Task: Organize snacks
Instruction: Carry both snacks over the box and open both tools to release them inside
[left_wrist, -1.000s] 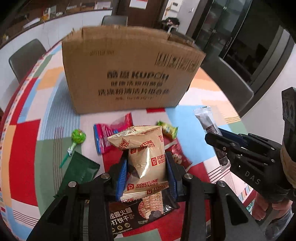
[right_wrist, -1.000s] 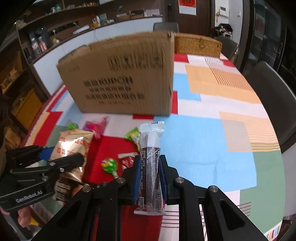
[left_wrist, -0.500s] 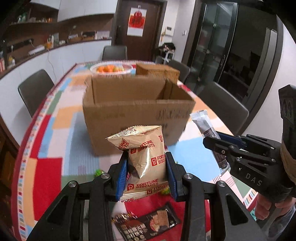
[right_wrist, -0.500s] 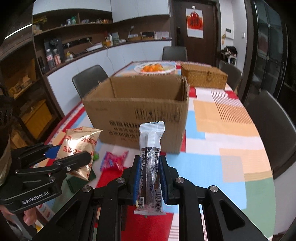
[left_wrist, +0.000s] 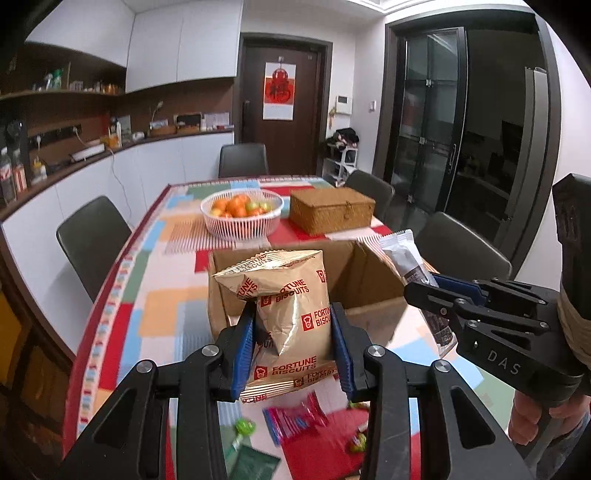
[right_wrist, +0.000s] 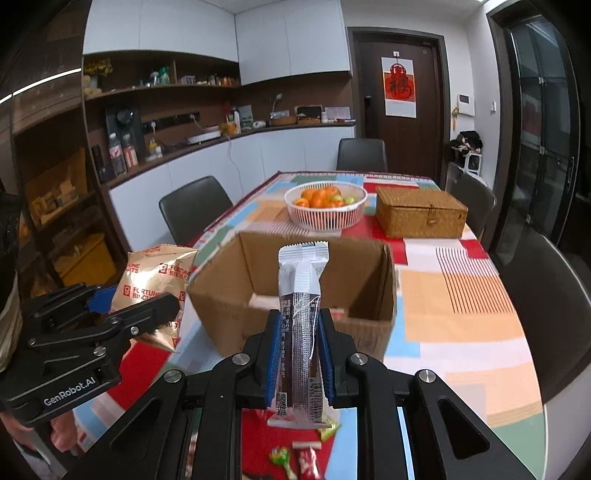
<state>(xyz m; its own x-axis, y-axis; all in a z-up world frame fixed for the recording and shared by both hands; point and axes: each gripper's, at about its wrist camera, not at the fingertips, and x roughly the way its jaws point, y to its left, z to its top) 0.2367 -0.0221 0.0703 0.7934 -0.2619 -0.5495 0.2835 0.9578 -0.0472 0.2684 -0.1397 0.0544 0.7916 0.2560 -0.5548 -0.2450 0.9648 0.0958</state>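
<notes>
Currently left gripper (left_wrist: 293, 334) clamps biscuit bag (left_wrist: 286, 310), right gripper (right_wrist: 298, 352) clamps snack bar (right_wrist: 301, 328), both before cardboard box (right_wrist: 295, 288); box floor mostly hidden.

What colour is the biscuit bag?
Gold with red writing on the biscuit bag; clearest in the left wrist view.

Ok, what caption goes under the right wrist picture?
Right gripper holds a silver snack bar before the open cardboard box.

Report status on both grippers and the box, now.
Left gripper shut on biscuit bag. Right gripper shut on snack bar. Both raised before open cardboard box. Nothing blocks the opening.
</notes>
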